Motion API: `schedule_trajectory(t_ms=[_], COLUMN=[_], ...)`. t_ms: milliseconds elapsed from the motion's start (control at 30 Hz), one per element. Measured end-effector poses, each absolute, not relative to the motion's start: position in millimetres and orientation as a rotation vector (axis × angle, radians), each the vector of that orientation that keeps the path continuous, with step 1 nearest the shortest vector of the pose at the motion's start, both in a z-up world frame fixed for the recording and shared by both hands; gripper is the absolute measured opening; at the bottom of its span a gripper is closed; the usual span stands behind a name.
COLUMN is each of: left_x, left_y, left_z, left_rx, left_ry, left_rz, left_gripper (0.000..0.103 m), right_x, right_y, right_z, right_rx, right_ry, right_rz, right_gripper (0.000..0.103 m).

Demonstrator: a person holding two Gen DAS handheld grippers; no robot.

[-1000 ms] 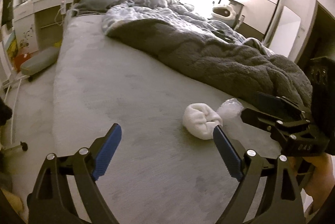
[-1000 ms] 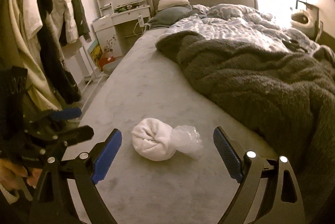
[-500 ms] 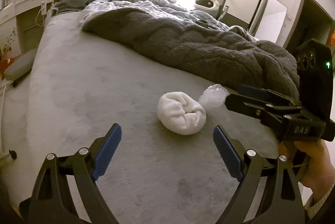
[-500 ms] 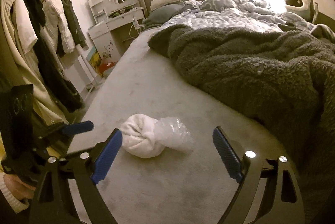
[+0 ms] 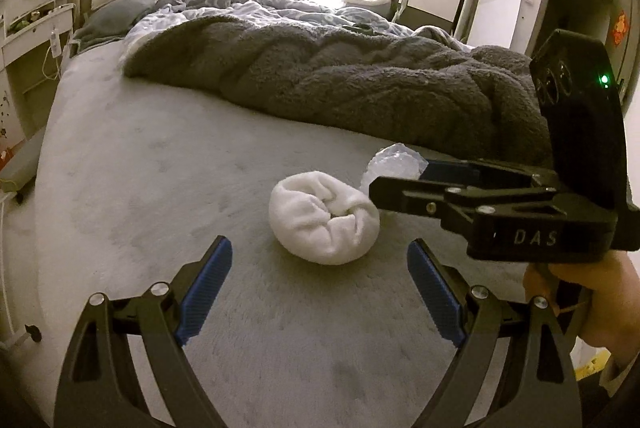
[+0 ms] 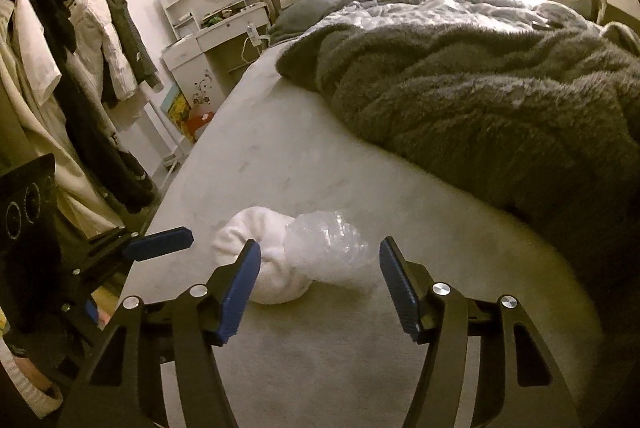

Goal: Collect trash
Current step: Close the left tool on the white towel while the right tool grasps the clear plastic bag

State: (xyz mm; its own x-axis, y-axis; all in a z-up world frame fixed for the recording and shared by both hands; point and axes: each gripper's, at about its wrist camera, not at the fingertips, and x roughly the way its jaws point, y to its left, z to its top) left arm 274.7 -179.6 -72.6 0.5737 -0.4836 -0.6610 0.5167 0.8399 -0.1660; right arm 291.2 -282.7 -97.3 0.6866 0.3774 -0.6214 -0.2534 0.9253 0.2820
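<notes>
Low in the frame we hold our left gripper spread wide before a rolled white sock, while our right gripper reaches from the right edge beside crumpled clear plastic.

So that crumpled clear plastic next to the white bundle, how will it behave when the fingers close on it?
The crumpled clear plastic looks thin and wrinkled, so it will probably crush flat rather than resist. It likely weighs almost nothing and may slide on the bed sheet if nudged. It touches the white cloth bundle, so the open right gripper could catch that too.
</notes>
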Motion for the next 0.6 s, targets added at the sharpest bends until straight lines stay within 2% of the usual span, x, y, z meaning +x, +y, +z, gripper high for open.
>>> schedule_trajectory(t_ms=[67, 133, 200, 300, 467, 600], left_x=[277.0, 279.1, 280.2, 282.6, 285.6, 286.1], left_y=[-181.2, -182.6, -183.2, -187.7, -194.0, -201.3], left_z=[-73.6, -73.9, -73.7, -73.8, -74.9, -78.6], left_rx=[0.054, 0.054, 0.056, 0.069, 0.083, 0.134], left_ry=[0.762, 0.763, 0.762, 0.757, 0.751, 0.743], left_rz=[-0.588, -0.591, -0.596, -0.600, -0.608, -0.582], left_gripper=[0.091, 0.090, 0.090, 0.090, 0.090, 0.083], right_x=[292.0, 293.1, 293.6, 296.5, 293.3, 289.1], right_y=[-282.5, -283.5, -286.9, -292.4, -298.6, -304.0], right_z=[-97.7, -97.9, -97.9, -101.1, -99.3, -88.7], right_rx=[0.189, 0.195, 0.197, 0.226, 0.253, 0.273], right_ry=[0.736, 0.735, 0.733, 0.754, 0.744, 0.711], right_rz=[0.349, 0.334, 0.298, 0.292, 0.304, 0.309], right_gripper=[0.062, 0.057, 0.045, 0.037, 0.033, 0.033])
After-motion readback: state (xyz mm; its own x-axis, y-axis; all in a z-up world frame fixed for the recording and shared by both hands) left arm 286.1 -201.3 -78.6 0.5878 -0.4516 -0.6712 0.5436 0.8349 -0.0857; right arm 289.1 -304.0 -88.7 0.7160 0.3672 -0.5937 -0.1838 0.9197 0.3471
